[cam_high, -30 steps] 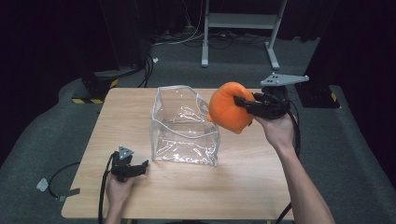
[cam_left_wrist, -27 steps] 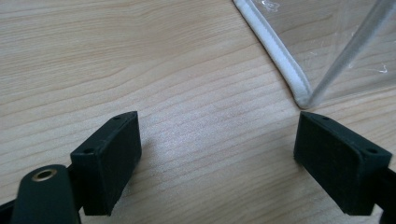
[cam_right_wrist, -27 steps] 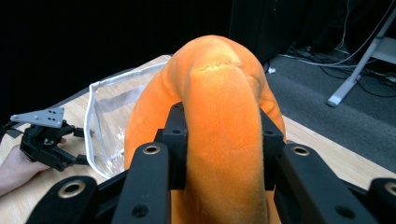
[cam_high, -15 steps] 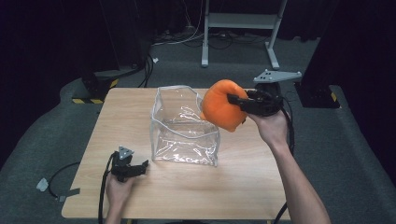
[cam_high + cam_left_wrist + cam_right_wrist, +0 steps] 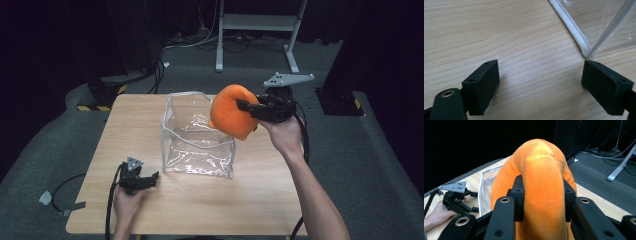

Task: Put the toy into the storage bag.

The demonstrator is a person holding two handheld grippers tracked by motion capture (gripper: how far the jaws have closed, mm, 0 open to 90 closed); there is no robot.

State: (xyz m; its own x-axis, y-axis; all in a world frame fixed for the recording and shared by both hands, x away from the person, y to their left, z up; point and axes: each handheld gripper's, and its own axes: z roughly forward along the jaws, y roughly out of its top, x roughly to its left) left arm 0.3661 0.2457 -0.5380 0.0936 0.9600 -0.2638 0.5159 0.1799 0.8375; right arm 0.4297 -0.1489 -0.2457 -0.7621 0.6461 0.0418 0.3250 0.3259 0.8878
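While the right claw (image 5: 245,106) grips an orange plush (image 5: 231,111), left claw (image 5: 154,176) wide on pale wooden table (image 5: 135,117), dark room.

We see the clear box (image 5: 197,137) at the middle of the counter (image 5: 280,200), its top open. The orange plush (image 5: 232,111) hangs over its 2 o'clock corner, blocking entry there. From 9 o'clock the mouth is free. The left hand-held gripper (image 5: 150,177) sits at 7 o'clock, just beside the box's wall; bare counter lies at 5 o'clock.

Wooden table (image 5: 280,200); grey carpet floor (image 5: 380,165); white metal stand (image 5: 260,22) behind; floor cables (image 5: 235,45); black-and-yellow striped tape (image 5: 92,107) at left.
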